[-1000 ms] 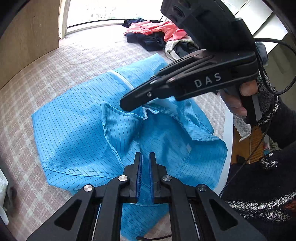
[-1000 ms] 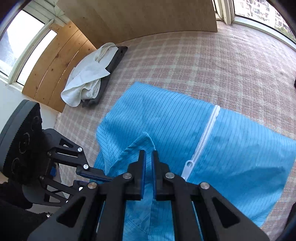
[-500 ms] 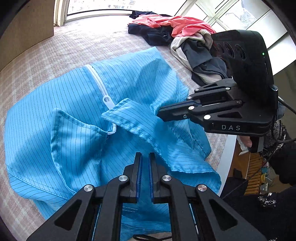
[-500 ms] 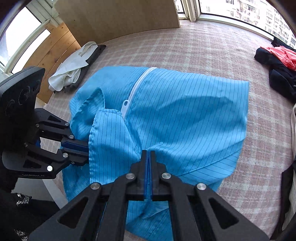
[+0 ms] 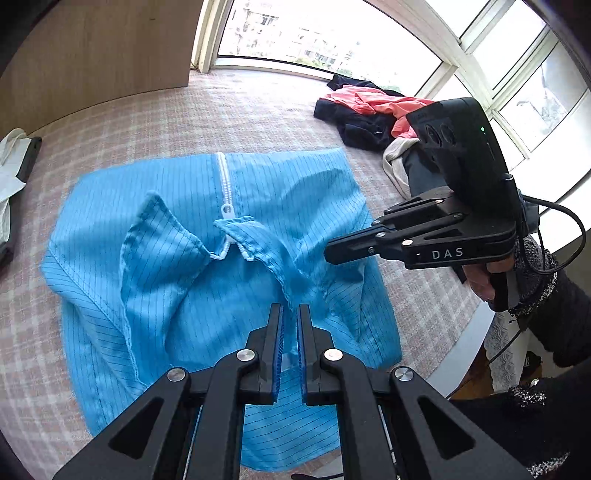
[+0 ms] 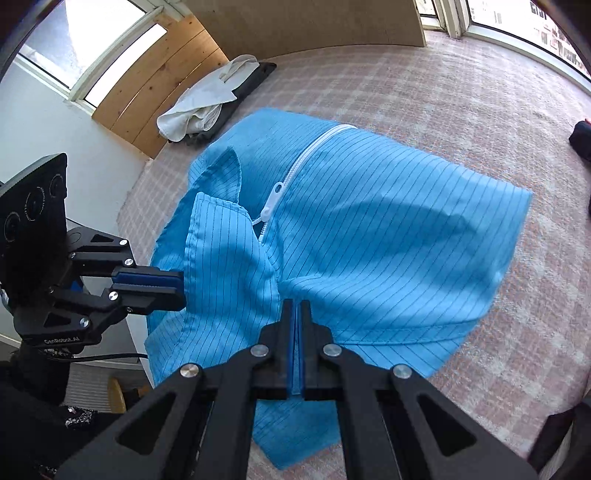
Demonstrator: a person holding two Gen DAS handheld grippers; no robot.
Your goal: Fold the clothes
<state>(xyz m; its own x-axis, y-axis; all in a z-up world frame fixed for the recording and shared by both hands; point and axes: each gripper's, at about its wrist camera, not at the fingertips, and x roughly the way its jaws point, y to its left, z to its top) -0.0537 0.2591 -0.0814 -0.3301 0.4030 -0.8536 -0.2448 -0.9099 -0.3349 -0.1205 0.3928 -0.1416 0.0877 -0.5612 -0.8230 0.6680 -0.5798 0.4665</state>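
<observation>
Left wrist view, from left to right. At the far left edge a white cloth [image 5: 9, 173] lies over a dark flat object. A wooden panel [image 5: 96, 51] fills the upper left. A pink checked bedspread [image 5: 207, 118] covers the surface. In the centre lies the blue pinstriped jacket [image 5: 177, 280], white zipper [image 5: 225, 184] running up the middle, collar flaps standing up and crumpled. At bottom centre is the left gripper [image 5: 290, 332]; its jaws stand narrowly apart with blue fabric between the pads, though a slim gap shows, so I cannot tell whether they truly pinch it. At middle right the right gripper [image 5: 330, 254] reaches in sideways, its tip touching the jacket's raised shoulder fold. Behind it, upper right, sits a pile of clothes [image 5: 369, 110] in coral, navy and beige, below bright windows [image 5: 517, 55]. A hand [image 5: 480, 280] in a dark knit sleeve grips the handle.

Right wrist view, from left to right. The left gripper [image 6: 181, 284] enters at middle left, tip buried in the collar side of the jacket [image 6: 388, 229]. The white cloth [image 6: 203, 99] sits upper left by the wooden panel [image 6: 295, 26]. At bottom centre the right gripper [image 6: 295, 314] has its jaws pressed together on a ridge of jacket fabric. Bedspread [image 6: 498, 110] fills the right.
</observation>
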